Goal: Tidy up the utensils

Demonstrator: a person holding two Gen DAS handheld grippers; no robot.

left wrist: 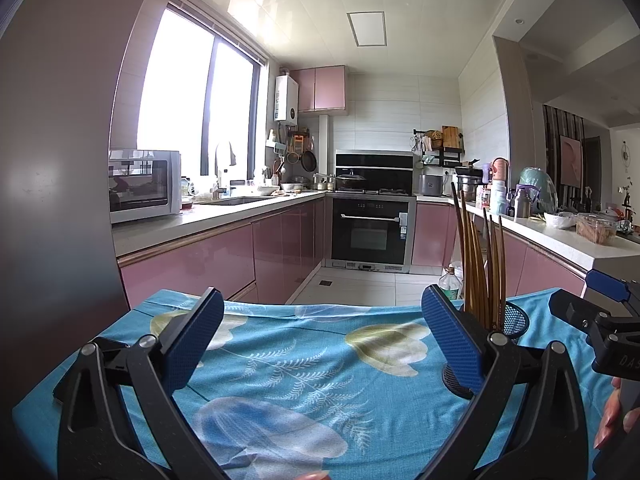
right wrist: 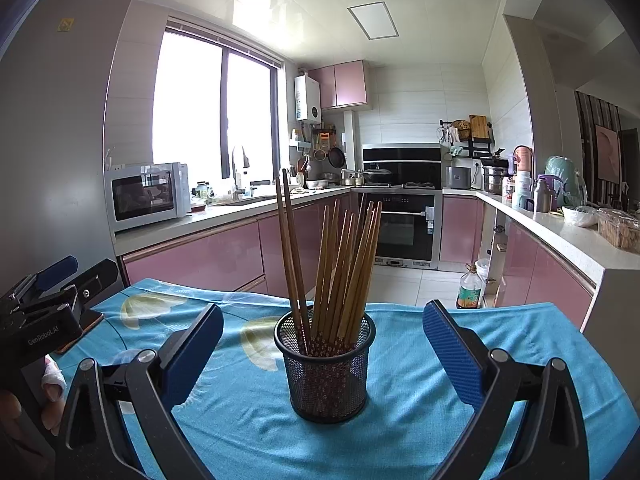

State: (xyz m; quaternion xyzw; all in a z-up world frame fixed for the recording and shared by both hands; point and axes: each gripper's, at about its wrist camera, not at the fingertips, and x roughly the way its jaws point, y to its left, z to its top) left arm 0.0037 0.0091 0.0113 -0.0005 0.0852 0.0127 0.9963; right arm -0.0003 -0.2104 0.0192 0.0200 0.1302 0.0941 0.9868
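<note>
Both sets of fingers spread wide, empty. Risk: nudging black mesh cup (right wrist: 326, 368), toppling its brown wooden chopsticks (right wrist: 340, 272) off desk.

Left gripper (left wrist: 322, 338): two flat finger pads (left wrist: 452, 338), blue with fine woven texture, mounted on matte black angular arms. Round silver screw heads at the pivots. Right gripper (right wrist: 323, 354): same build, blue textured pads (right wrist: 454, 354), black linkage, silver pivot screws. White lettering "GenRobot.AI" printed on the black body of the left unit as seen from the right wrist view. Partial letters "DAS" on the right unit's housing in the left wrist view. Fingertips (left wrist: 612, 420) with long nails at the handle.
</note>
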